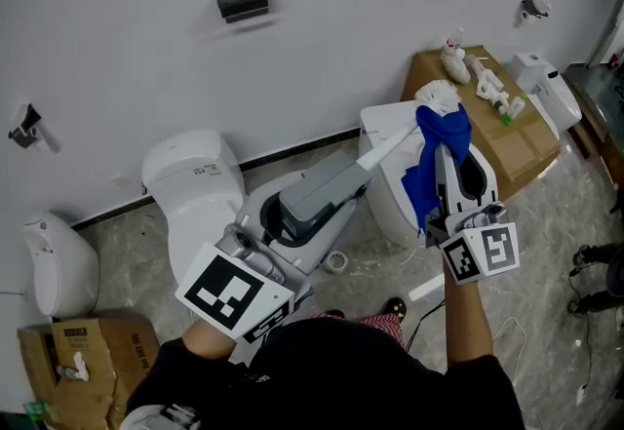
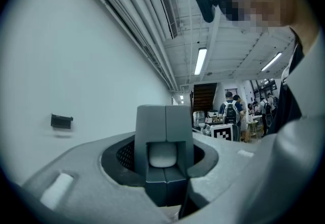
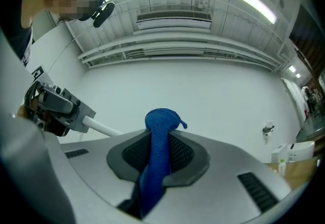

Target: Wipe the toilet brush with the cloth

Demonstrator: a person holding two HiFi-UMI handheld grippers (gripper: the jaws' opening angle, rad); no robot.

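Head view: right tongs [image 1: 441, 147] outstretched (with cloth [image 1: 421, 186])

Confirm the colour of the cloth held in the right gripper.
Plain blue cloth, no pattern. Shows best in the right gripper view.

Gripping on both sides.
Clamps the left gripper [image 1: 363, 168], pointing level, on the white toilet brush handle [image 1: 395, 143]; pinches the blue cloth [image 1: 441, 131] in the right gripper [image 3: 161, 134], jaws closed on it, tilted slightly upward.
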